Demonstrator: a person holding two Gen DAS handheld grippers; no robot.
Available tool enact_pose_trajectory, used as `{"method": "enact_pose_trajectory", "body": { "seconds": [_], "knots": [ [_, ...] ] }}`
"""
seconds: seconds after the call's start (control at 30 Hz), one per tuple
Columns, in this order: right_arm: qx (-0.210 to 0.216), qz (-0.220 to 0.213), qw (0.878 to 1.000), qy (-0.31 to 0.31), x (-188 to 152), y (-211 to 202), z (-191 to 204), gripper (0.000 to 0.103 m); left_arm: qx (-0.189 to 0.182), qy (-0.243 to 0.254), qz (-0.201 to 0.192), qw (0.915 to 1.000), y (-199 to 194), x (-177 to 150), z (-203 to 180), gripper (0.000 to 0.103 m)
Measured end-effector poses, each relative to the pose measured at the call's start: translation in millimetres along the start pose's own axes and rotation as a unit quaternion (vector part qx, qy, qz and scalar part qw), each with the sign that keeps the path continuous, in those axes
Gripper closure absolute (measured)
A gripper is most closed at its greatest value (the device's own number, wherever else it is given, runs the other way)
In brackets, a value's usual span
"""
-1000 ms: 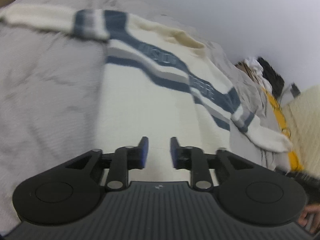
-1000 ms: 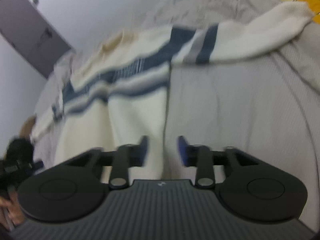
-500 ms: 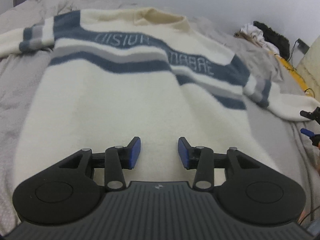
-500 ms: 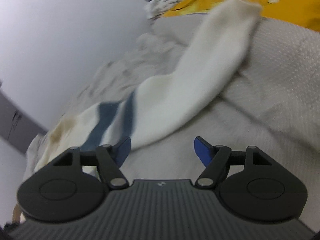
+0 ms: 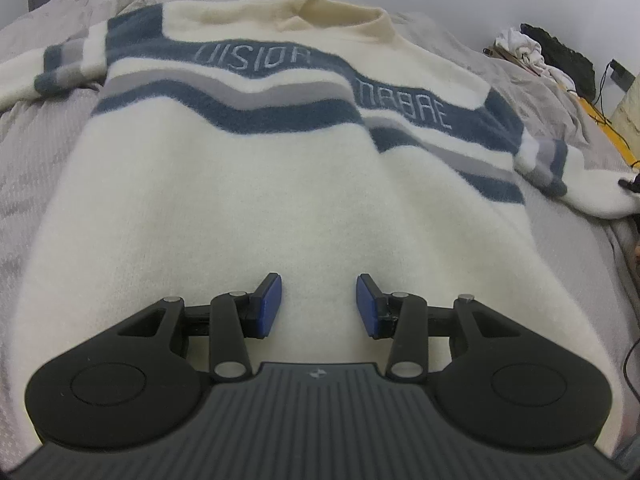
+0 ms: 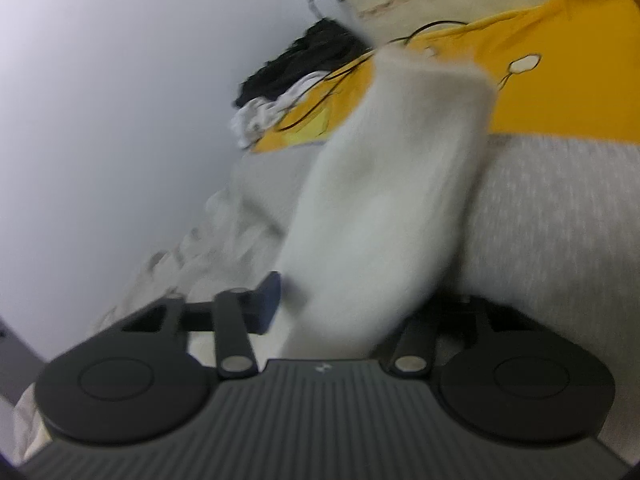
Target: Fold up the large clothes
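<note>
Since half a second ago the right gripper (image 6: 320, 300) has closed in on the sleeve (image 6: 384, 208): the cuff end that lay ahead of its wide-spread fingers now fills the gap between them. Its left pad (image 6: 269, 300) sits just beside the fabric; the right pad is hidden behind the sleeve, and the view is blurred, so whether the jaws have clamped the cloth cannot be told. The left gripper (image 5: 319, 306) has barely shifted, its jaws apart with nothing between them.

The sweater (image 5: 280, 184) lies flat, front up, on the grey bedspread (image 5: 36, 152). The left gripper hovers over the sweater's lower middle, near the hem, with the collar (image 5: 340, 20) at the far end. Blue and grey stripes cross the chest. One sleeve runs off to the sweater's left side; the other goes right, and there a tip of the right gripper shows at its cuff (image 5: 600, 200).

Beyond that cuff lie a yellow cloth (image 6: 560, 80), then a dark and white heap of clothes (image 6: 296, 80) against the wall (image 6: 120, 80).
</note>
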State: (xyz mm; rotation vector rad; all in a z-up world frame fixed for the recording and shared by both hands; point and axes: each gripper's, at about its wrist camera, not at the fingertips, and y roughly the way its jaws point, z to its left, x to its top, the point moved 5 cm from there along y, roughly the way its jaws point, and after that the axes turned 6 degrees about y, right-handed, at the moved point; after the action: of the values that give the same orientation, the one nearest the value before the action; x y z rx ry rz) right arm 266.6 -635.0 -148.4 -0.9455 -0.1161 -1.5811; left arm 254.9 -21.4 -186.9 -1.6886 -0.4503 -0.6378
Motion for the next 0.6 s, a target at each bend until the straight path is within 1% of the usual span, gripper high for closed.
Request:
{"method": "enact_pose_trajectory", "body": {
  "seconds": [0.07,0.1,0.17,0.23,0.3,0.47,0.53,0.6],
  "knots": [
    [-0.008,-0.001,1.000,0.025,8.3,8.4,-4.9,0.086,-0.002,-0.004,-0.001,1.0000,-0.6,0.3,1.0,0.056],
    [-0.007,0.001,1.000,0.027,11.4,10.9,-4.5,0.090,-0.004,-0.006,-0.002,1.0000,-1.1,1.1,1.8,0.056],
    [-0.007,-0.006,1.000,0.004,17.5,9.6,4.7,0.092,-0.005,-0.008,-0.004,0.9999,-3.0,1.6,1.7,0.056],
    [-0.001,-0.032,0.999,-0.024,28.0,2.1,14.7,0.093,-0.008,-0.013,-0.008,0.9999,-5.4,3.5,3.5,0.056],
    [-0.004,-0.054,0.998,-0.045,46.6,-2.6,21.0,0.094,-0.010,-0.020,-0.011,0.9997,-8.0,5.3,6.6,0.056],
    [-0.016,-0.088,0.992,-0.089,90.7,-6.9,39.3,0.094,-0.010,-0.028,-0.024,0.9993,-17.4,9.8,14.2,0.056],
    [-0.027,-0.094,0.989,-0.108,101.2,-6.9,44.7,0.094,-0.012,-0.030,-0.025,0.9992,-19.3,11.0,17.5,0.056],
    [-0.029,-0.095,0.987,-0.129,103.7,-4.1,54.1,0.094,-0.010,-0.034,-0.027,0.9990,-21.6,12.5,21.2,0.056]
  ]
}}
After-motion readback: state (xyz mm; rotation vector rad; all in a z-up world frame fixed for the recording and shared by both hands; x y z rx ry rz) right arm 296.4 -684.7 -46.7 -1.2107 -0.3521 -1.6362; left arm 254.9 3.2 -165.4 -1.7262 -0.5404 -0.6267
